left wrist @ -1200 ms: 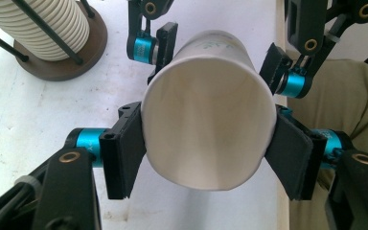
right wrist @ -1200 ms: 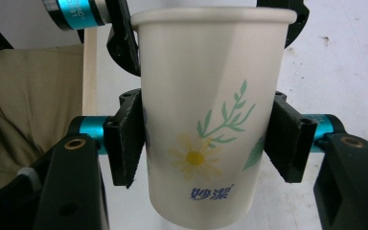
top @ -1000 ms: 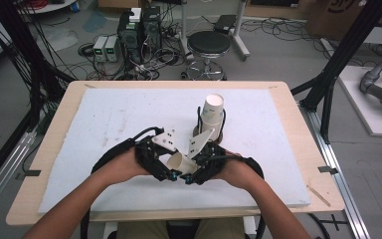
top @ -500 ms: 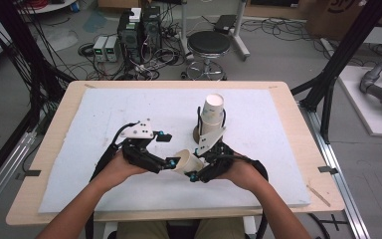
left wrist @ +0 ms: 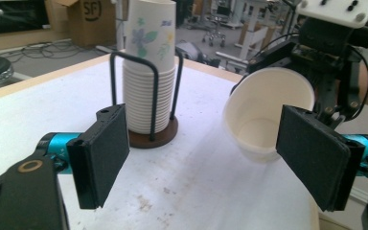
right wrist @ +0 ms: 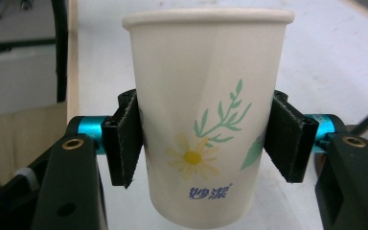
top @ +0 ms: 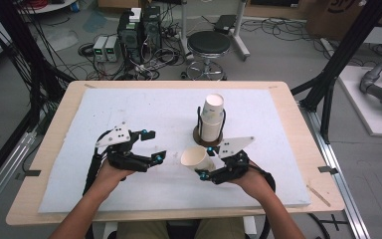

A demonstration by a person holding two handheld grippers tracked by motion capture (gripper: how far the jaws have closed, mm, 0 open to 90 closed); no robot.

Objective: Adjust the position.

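Observation:
A white paper cup with a daisy print lies on its side just above the mat, with my right gripper shut on its wall. Both pads touch it, though the jaws have just been opening slightly. From above, the cup points left from the right gripper. My left gripper stands open a hand's width to its left. Its jaws opened within the last second, with nothing between them. The left gripper looks at the cup's open mouth and at the stack of cups in its wire holder.
The cup stack in its black holder stands just behind the right gripper. A white mat covers most of the wooden table. Beyond the table's far edge are a stool, cables and black frame posts.
The left gripper has let go of the cup, opened and drawn away to the left. The right gripper has carried the cup a little to the right.

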